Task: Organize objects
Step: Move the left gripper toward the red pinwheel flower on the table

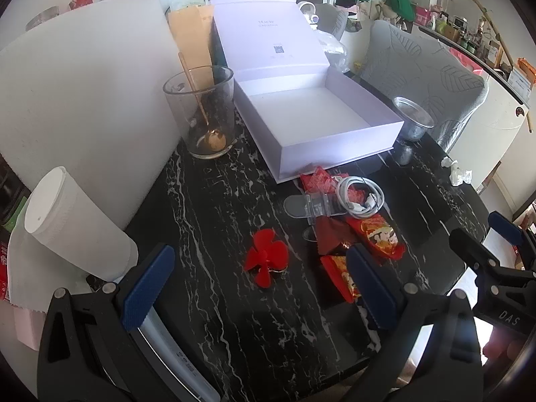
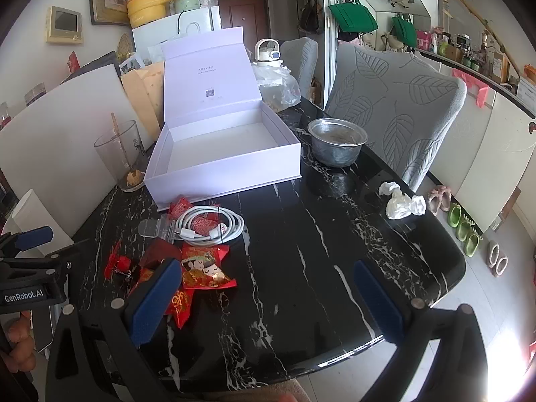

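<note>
Both tools stand wide with nothing between the pads: left tool (image 1: 259, 293) over the red paper flower (image 1: 267, 257), right tool (image 2: 266, 299) over bare black marble bench (image 2: 318, 254). White box (image 2: 221, 154), lid up and interior bare, sits toward the far side of the bench. Just in front of it: coiled white cable (image 2: 212, 226), clear plastic clip (image 2: 157, 229), red candy packets (image 2: 204, 268). Glass jar (image 1: 199, 117) with wooden spoon left of box; metal bowl (image 2: 336, 140) right. Crumpled tissue (image 2: 402, 202) near right edge.
</note>
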The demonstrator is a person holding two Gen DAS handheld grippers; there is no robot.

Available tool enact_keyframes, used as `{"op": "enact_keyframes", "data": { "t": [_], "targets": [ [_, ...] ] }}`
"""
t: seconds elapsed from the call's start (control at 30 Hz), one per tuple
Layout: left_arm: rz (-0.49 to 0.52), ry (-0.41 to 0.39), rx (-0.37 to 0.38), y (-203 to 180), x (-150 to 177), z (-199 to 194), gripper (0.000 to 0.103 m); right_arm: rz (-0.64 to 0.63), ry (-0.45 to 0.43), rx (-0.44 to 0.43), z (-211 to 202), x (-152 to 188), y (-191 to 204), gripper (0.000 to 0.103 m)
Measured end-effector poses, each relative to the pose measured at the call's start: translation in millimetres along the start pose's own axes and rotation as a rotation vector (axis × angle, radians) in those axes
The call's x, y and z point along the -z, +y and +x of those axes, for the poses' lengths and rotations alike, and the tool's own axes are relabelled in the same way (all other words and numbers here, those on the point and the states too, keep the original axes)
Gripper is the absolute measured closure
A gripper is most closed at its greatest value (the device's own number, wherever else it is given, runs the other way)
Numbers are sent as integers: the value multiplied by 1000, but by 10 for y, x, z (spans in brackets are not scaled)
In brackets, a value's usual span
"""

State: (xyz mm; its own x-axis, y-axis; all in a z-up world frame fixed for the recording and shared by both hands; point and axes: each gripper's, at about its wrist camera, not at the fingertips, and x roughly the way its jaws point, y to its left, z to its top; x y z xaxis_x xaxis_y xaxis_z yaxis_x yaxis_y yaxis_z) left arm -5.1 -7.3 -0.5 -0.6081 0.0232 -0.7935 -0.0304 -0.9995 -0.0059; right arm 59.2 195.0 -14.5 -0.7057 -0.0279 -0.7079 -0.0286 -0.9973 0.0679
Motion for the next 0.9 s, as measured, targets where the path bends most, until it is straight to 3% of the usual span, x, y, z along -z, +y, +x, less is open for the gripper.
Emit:
{"op": "enact_keyframes", "data": {
  "t": [0.9],
  "targets": [
    [8, 18, 10, -8, 37, 23, 0, -6, 1, -22, 0, 50, 20, 0]
  ]
}}
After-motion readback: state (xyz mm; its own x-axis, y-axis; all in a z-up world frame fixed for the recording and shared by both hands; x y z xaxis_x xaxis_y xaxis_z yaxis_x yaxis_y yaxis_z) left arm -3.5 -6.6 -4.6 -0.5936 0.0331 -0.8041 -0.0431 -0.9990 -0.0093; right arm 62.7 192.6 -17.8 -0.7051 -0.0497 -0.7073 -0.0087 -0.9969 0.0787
